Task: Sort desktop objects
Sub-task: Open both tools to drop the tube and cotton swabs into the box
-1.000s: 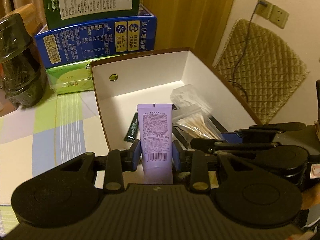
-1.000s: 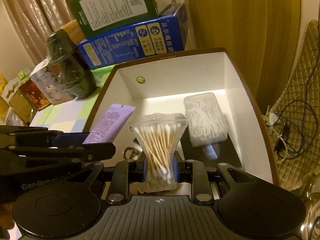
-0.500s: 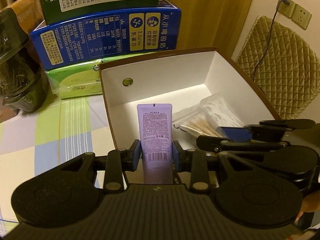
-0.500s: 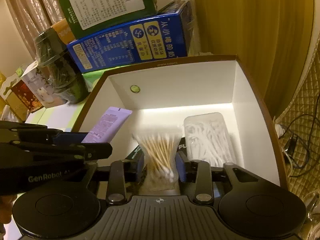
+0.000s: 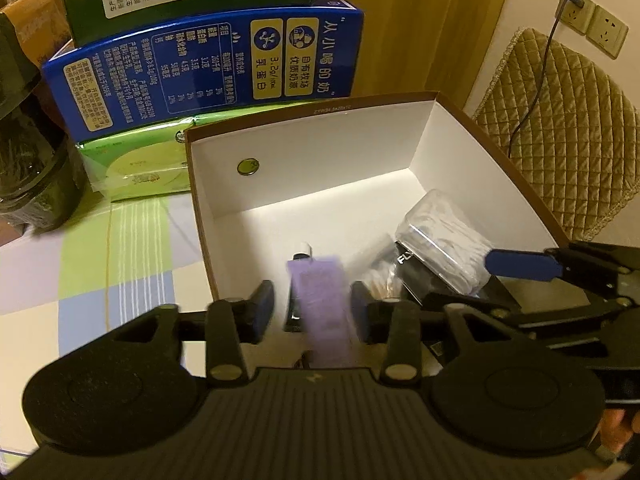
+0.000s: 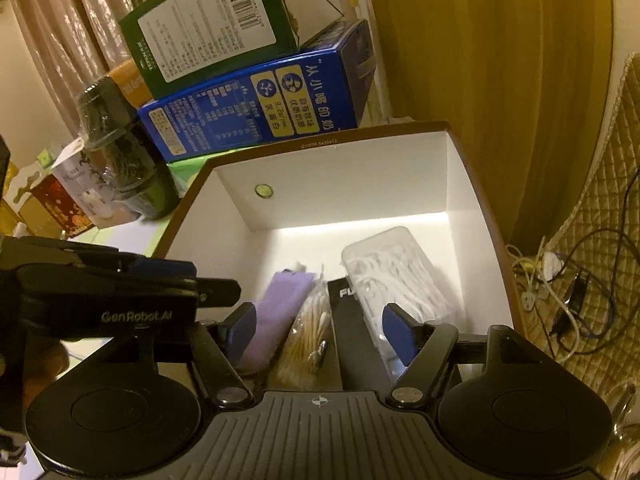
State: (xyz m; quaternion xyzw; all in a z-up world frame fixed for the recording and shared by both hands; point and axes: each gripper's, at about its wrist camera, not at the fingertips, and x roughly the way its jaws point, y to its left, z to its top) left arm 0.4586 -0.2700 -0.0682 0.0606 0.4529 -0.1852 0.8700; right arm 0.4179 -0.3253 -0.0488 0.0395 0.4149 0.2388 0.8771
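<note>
A brown box with white inside (image 5: 320, 152) (image 6: 344, 176) stands open on the table. My left gripper (image 5: 312, 308) is open above its near edge; the purple tube (image 5: 324, 312) is blurred between the parted fingers, dropping into the box. My right gripper (image 6: 320, 328) is open over the box. In the right wrist view the purple tube (image 6: 276, 308) and the bag of cotton swabs (image 6: 308, 332) lie on the box floor beside a black box (image 6: 352, 328) and a clear case of white picks (image 6: 392, 276).
Behind the box stand a blue milk carton (image 5: 208, 76), a green carton (image 6: 212, 20) on top, a green pack (image 5: 136, 168) and a dark wrapped jar (image 6: 120, 152). A quilted chair back (image 5: 560, 128) and cables (image 6: 580, 288) are at the right.
Both grippers opened. The left let go of the purple tube and the right let go of the cotton swab bag; both now sit lower in the box.
</note>
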